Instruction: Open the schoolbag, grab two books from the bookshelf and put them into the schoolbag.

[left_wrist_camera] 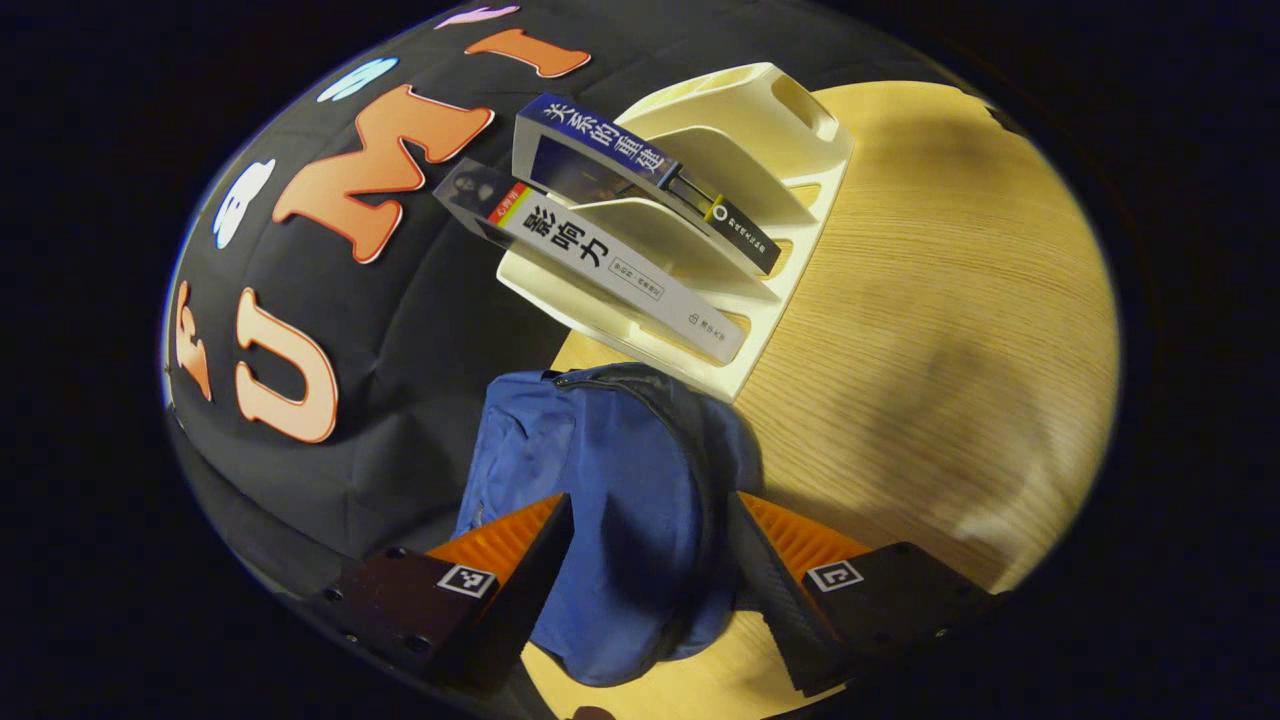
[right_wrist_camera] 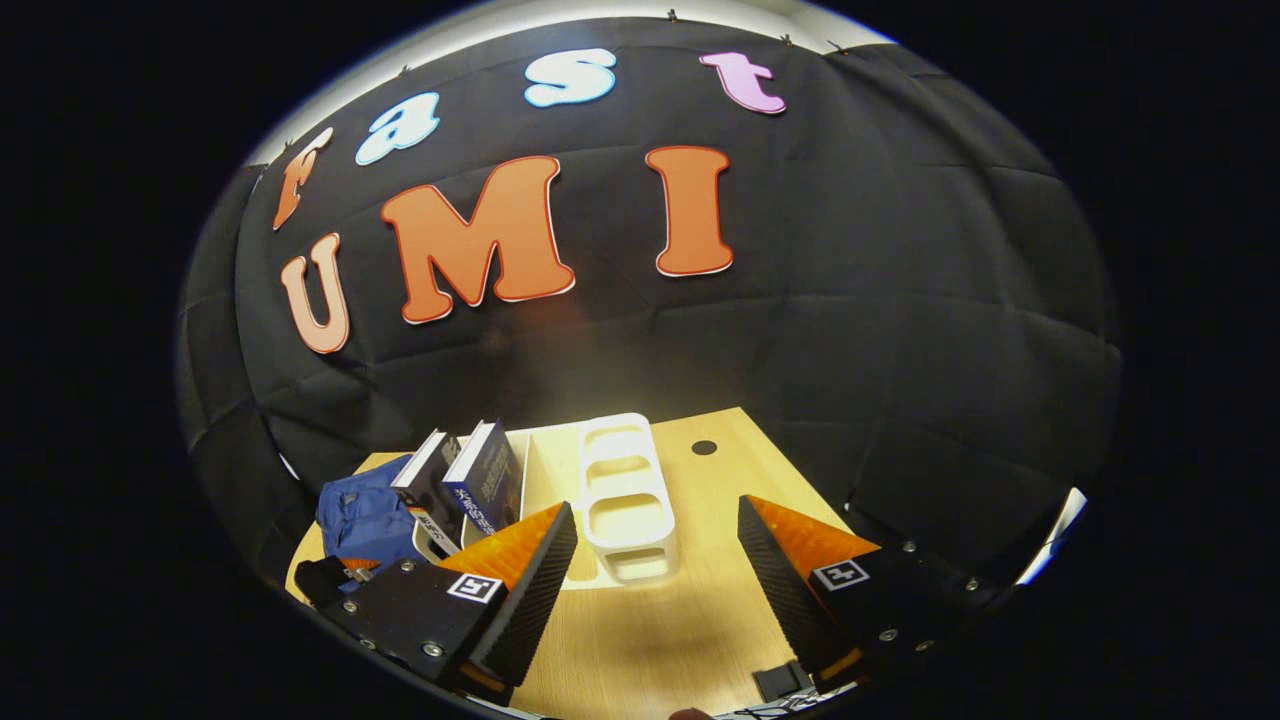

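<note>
Ahead of both grippers, on the pale wooden table (left_wrist_camera: 930,330): bag, rack, two books.

Directly before the left gripper (left_wrist_camera: 650,590), whose fingers stand apart holding nothing, the soft blue fabric schoolbag (left_wrist_camera: 600,500) lies between them with its zip apparently closed, so opening looks not yet done; beyond it the white plastic slotted bookshelf (left_wrist_camera: 760,170) carries the grey-spined book (left_wrist_camera: 610,275) and the dark blue-spined book (left_wrist_camera: 640,180). The right gripper (right_wrist_camera: 650,570), likewise spread and empty, hangs farther back, facing the bookshelf's empty slots. My judgement: limp cloth may bunch or slide if pinched off the zip, dragging the bag against the rack. The left gripper view shows the zip line; the right gripper view shows the table's far edge.
</note>
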### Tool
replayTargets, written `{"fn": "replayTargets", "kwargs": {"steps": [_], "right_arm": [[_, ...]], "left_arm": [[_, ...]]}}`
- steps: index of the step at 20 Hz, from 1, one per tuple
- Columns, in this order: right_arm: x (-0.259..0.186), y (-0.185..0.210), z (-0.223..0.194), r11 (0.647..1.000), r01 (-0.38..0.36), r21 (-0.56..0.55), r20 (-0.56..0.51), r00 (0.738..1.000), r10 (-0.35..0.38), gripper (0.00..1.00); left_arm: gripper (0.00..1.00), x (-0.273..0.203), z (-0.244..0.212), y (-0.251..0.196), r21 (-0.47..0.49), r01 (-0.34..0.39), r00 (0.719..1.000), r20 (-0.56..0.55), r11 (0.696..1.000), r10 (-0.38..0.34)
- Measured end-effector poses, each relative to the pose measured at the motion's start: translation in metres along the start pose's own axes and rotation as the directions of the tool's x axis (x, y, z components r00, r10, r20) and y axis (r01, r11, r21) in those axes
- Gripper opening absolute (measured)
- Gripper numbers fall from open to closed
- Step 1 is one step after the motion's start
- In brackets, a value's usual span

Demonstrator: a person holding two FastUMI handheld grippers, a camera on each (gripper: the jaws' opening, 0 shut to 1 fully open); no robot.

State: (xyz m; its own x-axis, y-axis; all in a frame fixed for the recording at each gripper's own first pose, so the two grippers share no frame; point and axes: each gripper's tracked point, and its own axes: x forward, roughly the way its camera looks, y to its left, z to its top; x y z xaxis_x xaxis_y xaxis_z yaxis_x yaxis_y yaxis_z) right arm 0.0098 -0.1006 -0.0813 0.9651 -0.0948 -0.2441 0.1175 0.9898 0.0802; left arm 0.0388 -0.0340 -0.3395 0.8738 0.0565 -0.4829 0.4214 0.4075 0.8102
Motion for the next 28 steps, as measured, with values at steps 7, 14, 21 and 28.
{"fn": "replayTargets", "kwargs": {"steps": [7, 14, 21, 28], "right_arm": [[0.016, 0.018, -0.006, 0.994, -0.074, 0.082, -0.003, 0.997, 0.074, 0.97], [0.01, 0.01, -0.001, 0.997, -0.047, 0.056, 0.024, 0.999, 0.046, 0.97], [0.011, 0.012, -0.001, 0.997, -0.04, 0.069, 0.034, 0.999, 0.038, 0.97], [0.017, 0.039, 0.007, 0.992, -0.119, 0.031, 0.026, 0.993, 0.118, 0.97]], "left_arm": [[0.97, -0.015, -0.029, 0.049, -0.017, -0.005, 0.995, -0.103, 1.0, 0.003], [0.78, 0.017, -0.071, 0.016, -0.028, 0.228, 0.929, -0.294, 0.973, -0.226], [0.03, 0.041, -0.055, 0.002, 0.05, 0.218, 0.924, -0.333, 0.975, -0.19], [0.02, 0.041, -0.047, 0.014, -0.016, 0.304, 0.883, -0.37, 0.953, -0.288]]}}
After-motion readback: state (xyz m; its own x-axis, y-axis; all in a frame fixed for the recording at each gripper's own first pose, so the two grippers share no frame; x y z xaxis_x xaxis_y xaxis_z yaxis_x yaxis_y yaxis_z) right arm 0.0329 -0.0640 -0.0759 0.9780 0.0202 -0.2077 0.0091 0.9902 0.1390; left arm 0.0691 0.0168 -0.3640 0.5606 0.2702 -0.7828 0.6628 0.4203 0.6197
